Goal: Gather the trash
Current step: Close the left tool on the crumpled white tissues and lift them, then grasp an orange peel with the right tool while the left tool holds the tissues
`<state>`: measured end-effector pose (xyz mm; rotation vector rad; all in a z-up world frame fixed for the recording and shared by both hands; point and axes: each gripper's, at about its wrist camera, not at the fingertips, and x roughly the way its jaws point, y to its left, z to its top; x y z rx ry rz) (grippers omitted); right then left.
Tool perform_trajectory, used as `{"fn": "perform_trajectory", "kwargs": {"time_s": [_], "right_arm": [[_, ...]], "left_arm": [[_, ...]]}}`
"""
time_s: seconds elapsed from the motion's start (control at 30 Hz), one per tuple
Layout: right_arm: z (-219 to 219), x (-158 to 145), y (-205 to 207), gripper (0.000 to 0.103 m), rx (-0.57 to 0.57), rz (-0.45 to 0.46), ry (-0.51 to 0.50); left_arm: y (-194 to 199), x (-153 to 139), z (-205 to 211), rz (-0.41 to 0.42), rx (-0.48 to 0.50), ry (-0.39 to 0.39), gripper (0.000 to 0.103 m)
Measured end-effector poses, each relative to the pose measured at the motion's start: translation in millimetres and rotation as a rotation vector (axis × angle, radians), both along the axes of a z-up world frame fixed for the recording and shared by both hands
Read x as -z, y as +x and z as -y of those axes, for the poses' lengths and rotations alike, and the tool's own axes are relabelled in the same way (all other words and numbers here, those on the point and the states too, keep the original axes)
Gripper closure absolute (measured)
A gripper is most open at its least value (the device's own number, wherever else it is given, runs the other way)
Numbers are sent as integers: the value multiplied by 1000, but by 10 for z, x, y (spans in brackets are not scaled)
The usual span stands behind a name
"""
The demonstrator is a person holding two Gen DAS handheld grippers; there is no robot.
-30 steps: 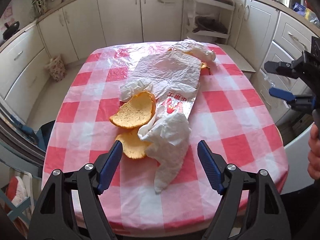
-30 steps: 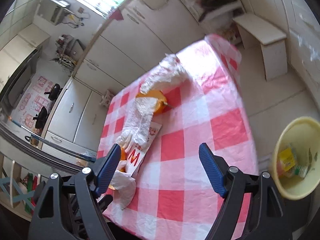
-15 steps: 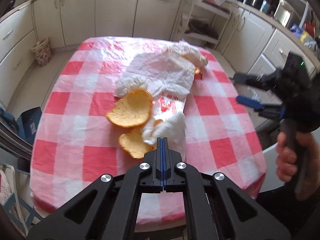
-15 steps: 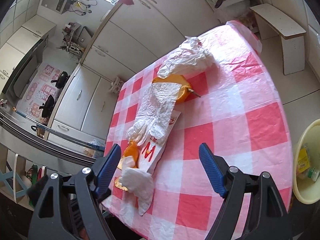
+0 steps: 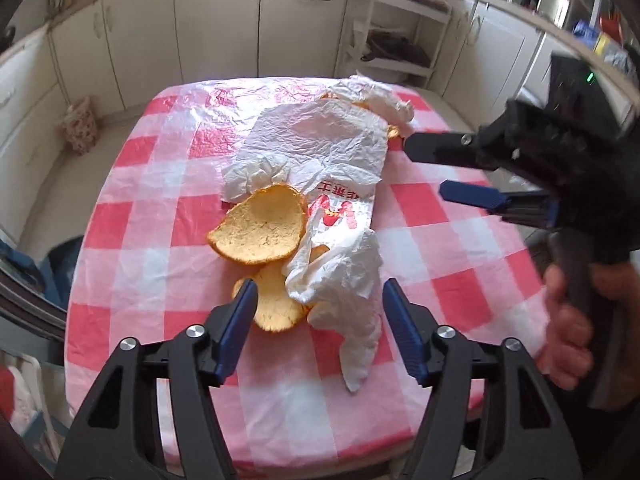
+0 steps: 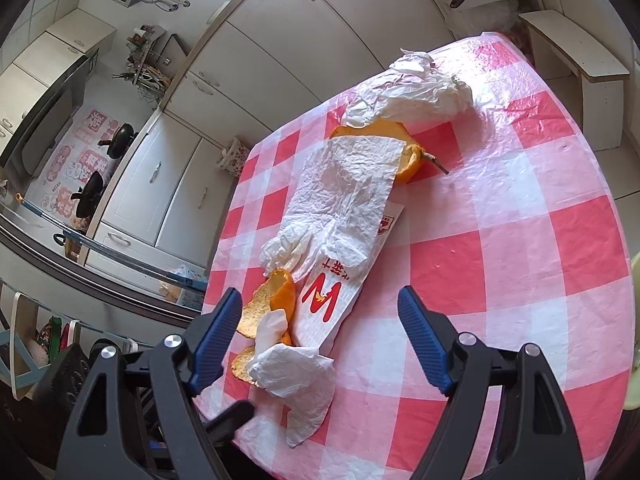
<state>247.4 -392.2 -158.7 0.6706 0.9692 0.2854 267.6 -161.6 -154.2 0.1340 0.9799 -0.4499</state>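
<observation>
Trash lies in a row on the red-checked table (image 5: 440,248): a large orange peel (image 5: 260,232), a smaller peel (image 5: 276,308), a crumpled tissue (image 5: 340,280), a white wrapper (image 5: 320,148) with a red M, and a far tissue (image 5: 380,96). My left gripper (image 5: 318,300) hovers over the near tissue and small peel. Its jaws are opening and its pads touch nothing. My right gripper (image 6: 320,300) is open and empty, above the wrapper (image 6: 344,200) and near tissue (image 6: 296,372). A peel half with a stem (image 6: 408,156) peeks from under the wrapper.
A person's hand (image 5: 568,328) holds the right gripper (image 5: 426,168) over the table's right side. A yellow bin (image 6: 634,320) shows at the right edge, below the table. White cabinets (image 5: 220,20) and a shelf unit (image 5: 396,40) stand behind it.
The left gripper was open, snapped shut on nothing, and now stands open again over the near tissue. The right gripper has moved in over the table toward the trash.
</observation>
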Motion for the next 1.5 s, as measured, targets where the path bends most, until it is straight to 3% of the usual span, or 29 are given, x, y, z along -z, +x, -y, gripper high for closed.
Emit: {"fn": "perform_trajectory", "kwargs": {"time_s": [0.07,0.1,0.13,0.17,0.27,0.4,0.57,0.7,0.9,1.0,1.1,1.17,1.23,1.5], "right_arm": [[-4,0,12,26,-6,-2,-8],[6,2,15,26,-5,-3,-8],[9,-2,19,26,-5,-4,-6],[18,-9,22,26,-5,-2,-3],[14,-51,29,26,-15,11,-2],[-11,-73,50,26,-19,17,9],[-202,-54,92,26,-53,18,1],[-448,13,160,26,-97,7,-26],[-765,172,321,26,-148,-29,-86],[-886,267,391,37,-171,-50,-125],[-957,381,444,54,-188,-79,-160],[-963,407,457,77,-191,-81,-169],[-943,415,457,87,-190,-80,-154],[-716,274,358,91,-168,-32,-5]], "left_arm": [[83,110,114,1,-14,38,38],[123,158,131,-16,-18,34,49],[172,225,139,-64,-13,11,82],[205,279,135,-112,-9,-3,91],[159,225,66,-140,12,-44,93],[24,-134,-203,-127,27,-138,93],[13,-513,-785,-36,-87,-171,92],[175,-497,-1136,-39,-205,-180,92],[235,-290,-1309,-79,-266,-179,92],[260,-178,-1379,-107,-290,-177,92],[280,-117,-1440,-113,-309,-165,92],[298,-99,-1468,-109,-323,-149,92],[307,-88,-1476,-101,-332,-128,92],[213,-167,-1314,11,-321,1,92]]}}
